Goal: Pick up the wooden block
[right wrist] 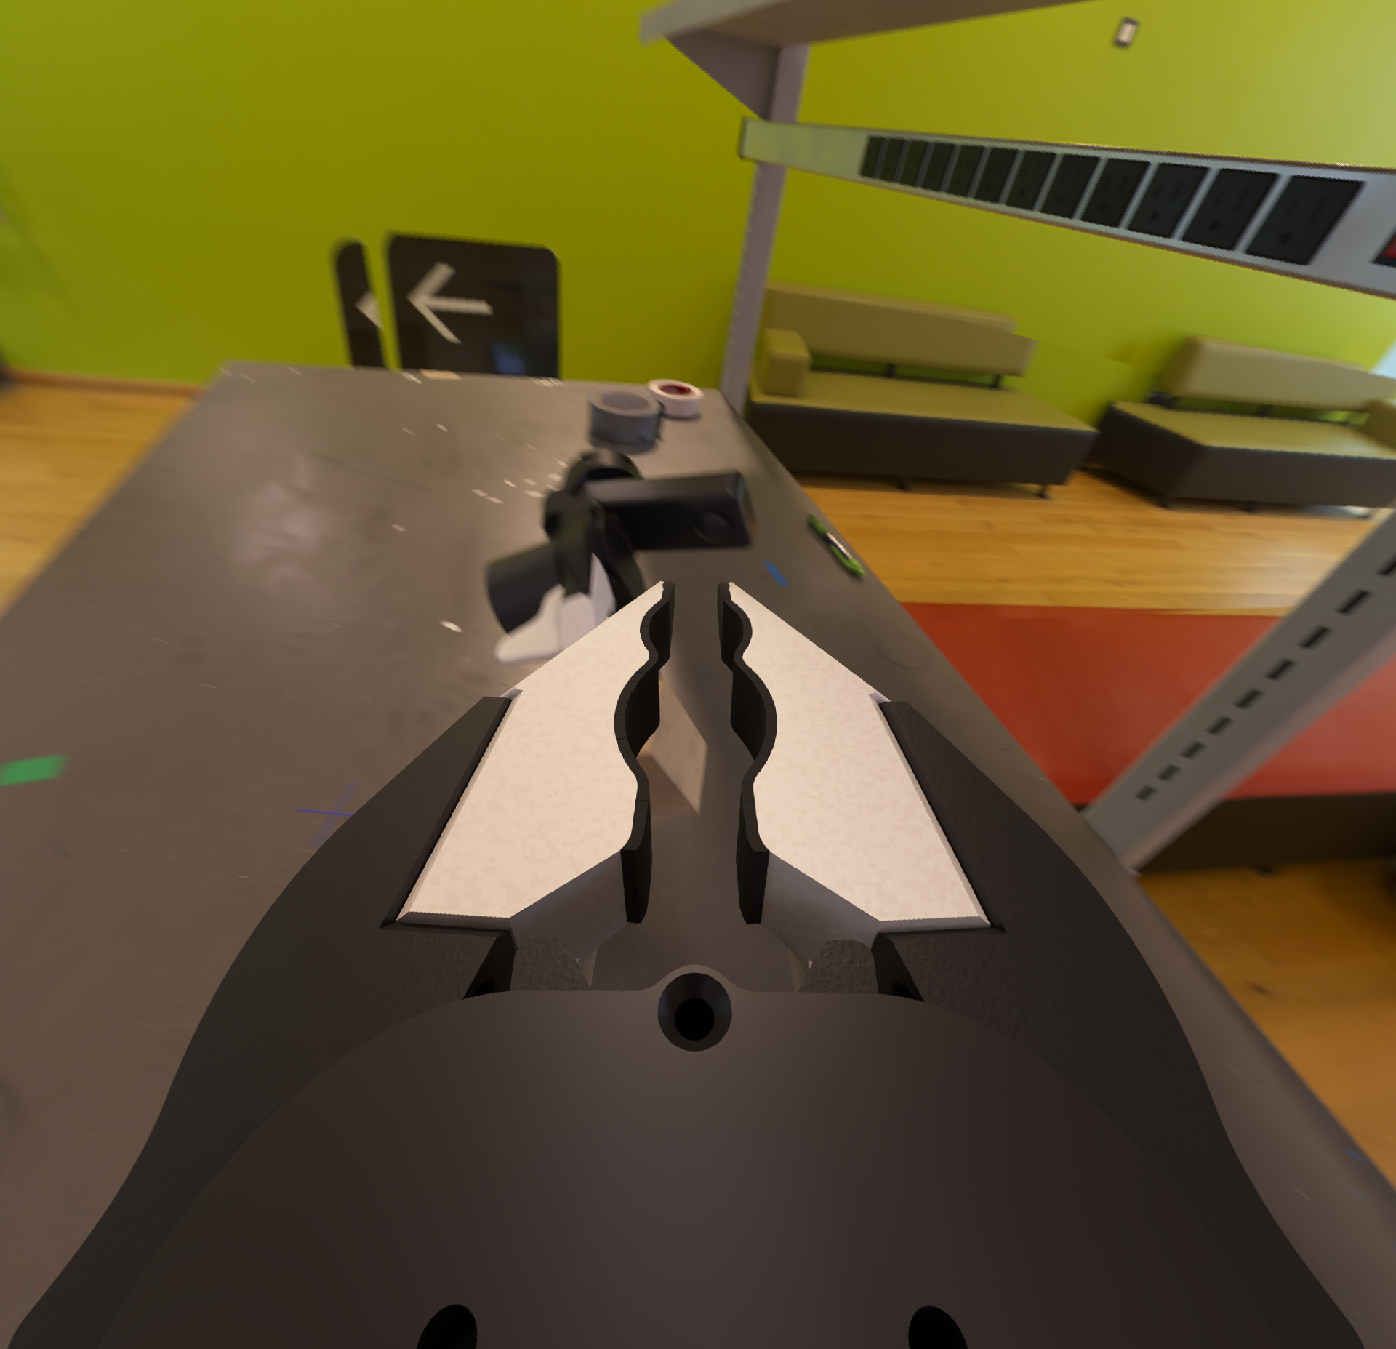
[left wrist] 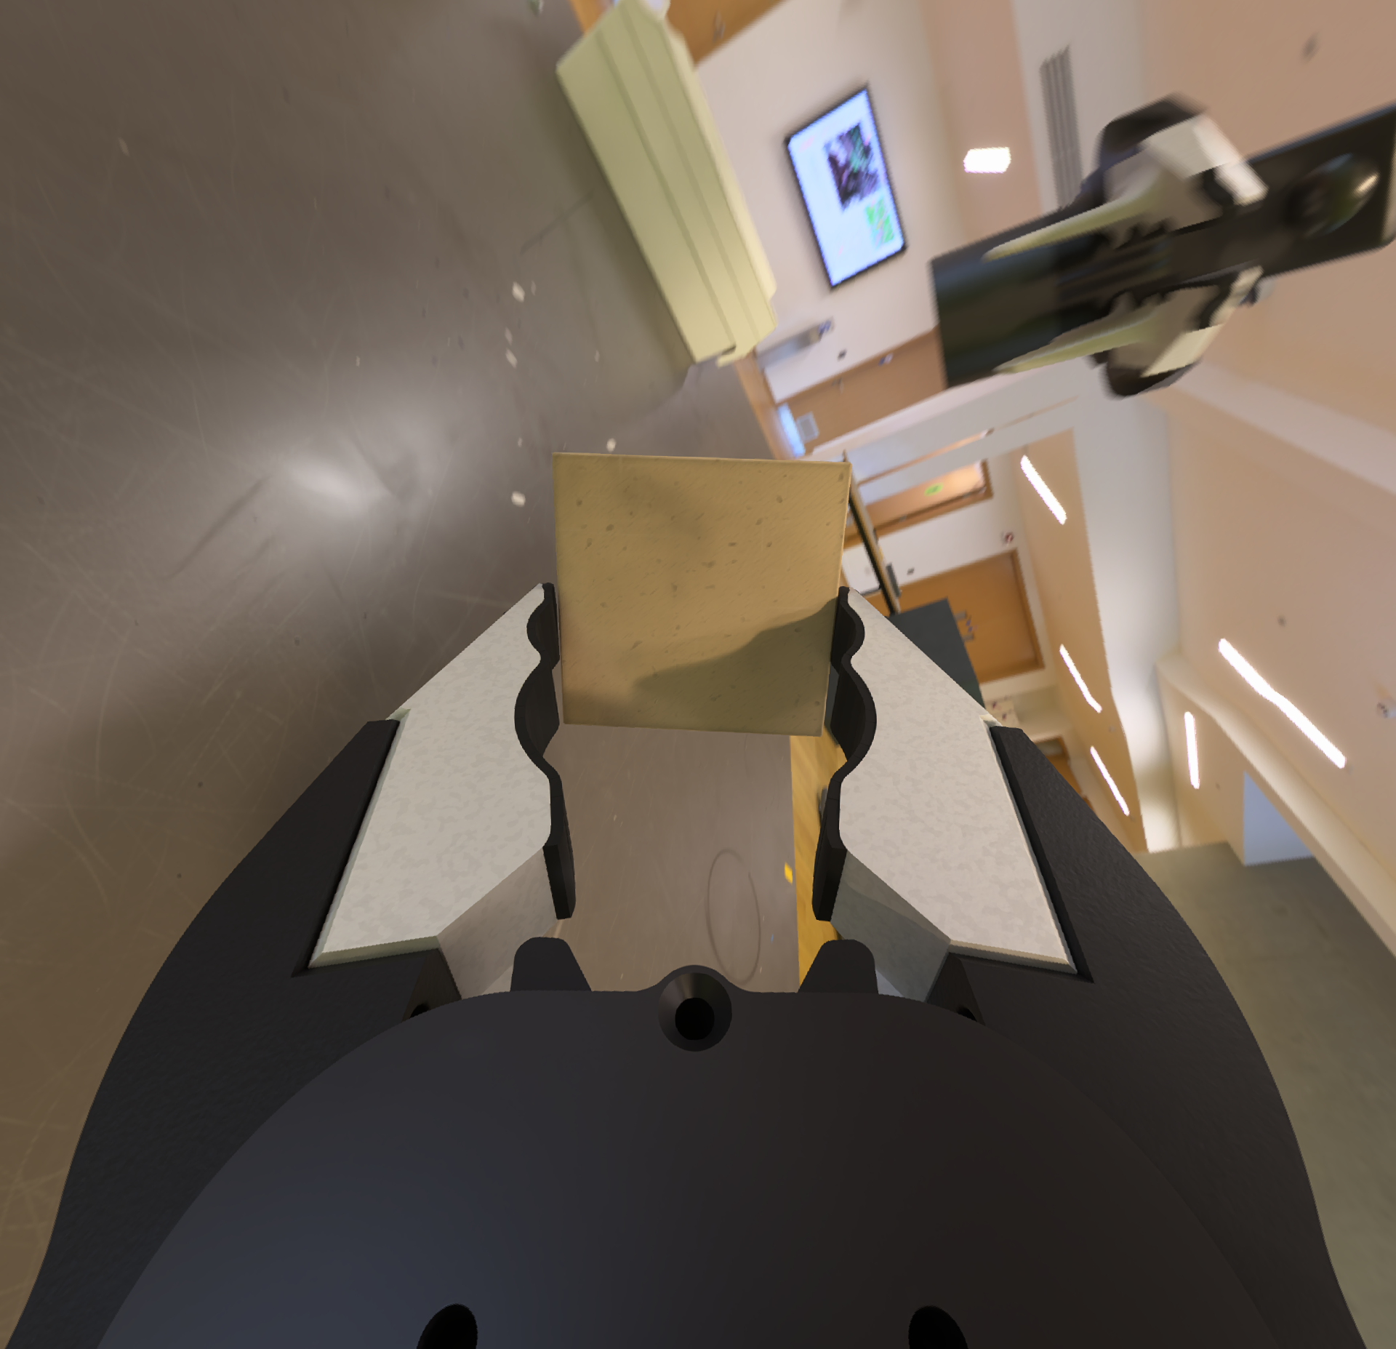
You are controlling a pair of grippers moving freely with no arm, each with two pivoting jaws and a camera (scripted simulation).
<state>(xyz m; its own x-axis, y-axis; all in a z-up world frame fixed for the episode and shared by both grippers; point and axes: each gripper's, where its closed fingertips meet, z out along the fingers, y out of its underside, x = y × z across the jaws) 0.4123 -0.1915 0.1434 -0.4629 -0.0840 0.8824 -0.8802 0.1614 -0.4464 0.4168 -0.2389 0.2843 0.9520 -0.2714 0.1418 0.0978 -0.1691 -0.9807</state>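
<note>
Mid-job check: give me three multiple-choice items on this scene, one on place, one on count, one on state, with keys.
1. Where is the wooden block?
A. between the left gripper fingertips
B. flat on the table
C. in the right gripper

2. How many tape rolls stand at the table's far end?
A. none
B. two
C. five

3. The right gripper is:
A. clamped on the block
B. empty, jaws slightly apart
C. gripping a tape roll

Key: 1 A, pads touch both block sides; 2 B, a grey and a white roll; 3 B, only the table shows through the gap.
</note>
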